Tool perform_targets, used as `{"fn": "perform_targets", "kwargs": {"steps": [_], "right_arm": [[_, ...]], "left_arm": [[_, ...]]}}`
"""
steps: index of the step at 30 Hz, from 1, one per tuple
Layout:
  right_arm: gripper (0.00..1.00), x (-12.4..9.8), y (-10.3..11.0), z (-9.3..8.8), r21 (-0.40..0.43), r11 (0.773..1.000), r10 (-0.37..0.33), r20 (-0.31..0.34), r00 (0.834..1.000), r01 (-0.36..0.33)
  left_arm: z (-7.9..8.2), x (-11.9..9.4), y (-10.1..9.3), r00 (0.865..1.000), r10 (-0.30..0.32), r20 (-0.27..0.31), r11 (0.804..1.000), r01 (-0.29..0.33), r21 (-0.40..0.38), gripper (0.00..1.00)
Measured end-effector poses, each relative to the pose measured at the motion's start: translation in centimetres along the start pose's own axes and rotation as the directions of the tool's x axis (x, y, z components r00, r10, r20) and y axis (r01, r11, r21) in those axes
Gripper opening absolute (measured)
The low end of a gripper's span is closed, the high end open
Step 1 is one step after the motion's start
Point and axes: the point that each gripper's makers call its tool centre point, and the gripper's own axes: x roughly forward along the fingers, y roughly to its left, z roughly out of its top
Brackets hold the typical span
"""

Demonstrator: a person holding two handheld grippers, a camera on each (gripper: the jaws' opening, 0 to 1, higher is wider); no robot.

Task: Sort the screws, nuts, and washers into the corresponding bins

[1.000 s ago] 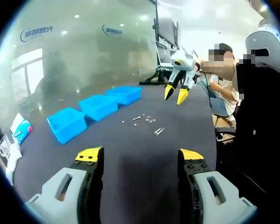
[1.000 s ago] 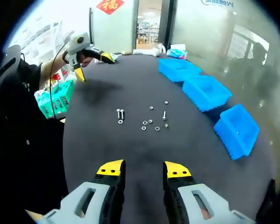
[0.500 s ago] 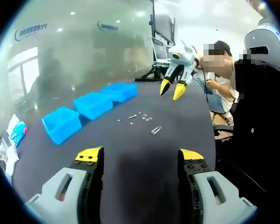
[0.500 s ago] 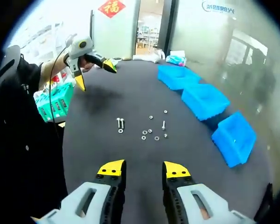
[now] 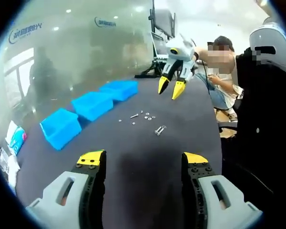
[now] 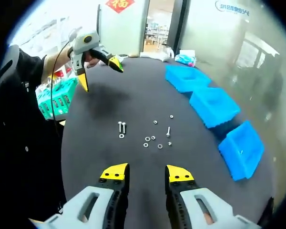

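A dark tabletop (image 6: 133, 100) carries a small scatter of hardware and three blue bins (image 6: 213, 106) set in a row along one edge. In the right gripper view, two screws (image 6: 121, 127) lie side by side with a washer (image 6: 121, 136) just below them, on the side of the scatter away from the bins. A third screw (image 6: 168, 131) lies nearer the bins, and loose nuts and washers (image 6: 153, 139) sit between it and the pair. All the hardware lies on the tabletop, apart from the bins, none of it in a bin as far as the views show.

The right tool (image 6: 144, 172) hovers above the tabletop short of the scatter, its yellow-tipped jaws a narrow gap apart and holding nothing. The left tool (image 5: 145, 159) has its jaws spread wide and empty; in the right gripper view it hangs over the far end of the tabletop, beyond the screws. A green basket (image 6: 57, 95) stands off the tabletop's edge near the left tool.
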Motion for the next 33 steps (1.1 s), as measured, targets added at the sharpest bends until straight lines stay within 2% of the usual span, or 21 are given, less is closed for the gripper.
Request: {"fn": "perform_targets", "kwargs": {"steps": [10,12,14,25,33], "right_arm": [[0.24,1.9,-1.7,0.8,-0.035,0.999,0.020,-0.050,0.999,-0.022],[0.23,2.4,-2.1,1.2,-0.037,0.999,0.021,-0.051,0.998,-0.023],[0.17,3.1,-2.6,1.5,-0.047,0.999,0.012,-0.050,0.999,-0.015],[0.16,7.0,-3.5,2.6,-0.040,0.998,0.042,-0.075,0.996,-0.045],[0.13,8.4,-4.1,3.0,-0.036,0.998,0.044,-0.087,0.995,-0.048]], "left_arm": [[0.1,0.8,-0.1,0.999,-0.029,-0.040,0.999,0.030,0.017,0.62],[0.1,0.8,-0.1,0.999,-0.026,-0.038,1.000,0.027,0.016,0.62],[0.2,0.7,-0.1,0.999,-0.022,-0.037,1.000,0.022,0.014,0.62],[-0.6,0.2,0.0,1.000,-0.008,-0.026,1.000,0.007,-0.012,0.63],[-0.6,-0.5,0.9,0.999,0.032,0.003,0.999,-0.032,-0.031,0.63]]}}
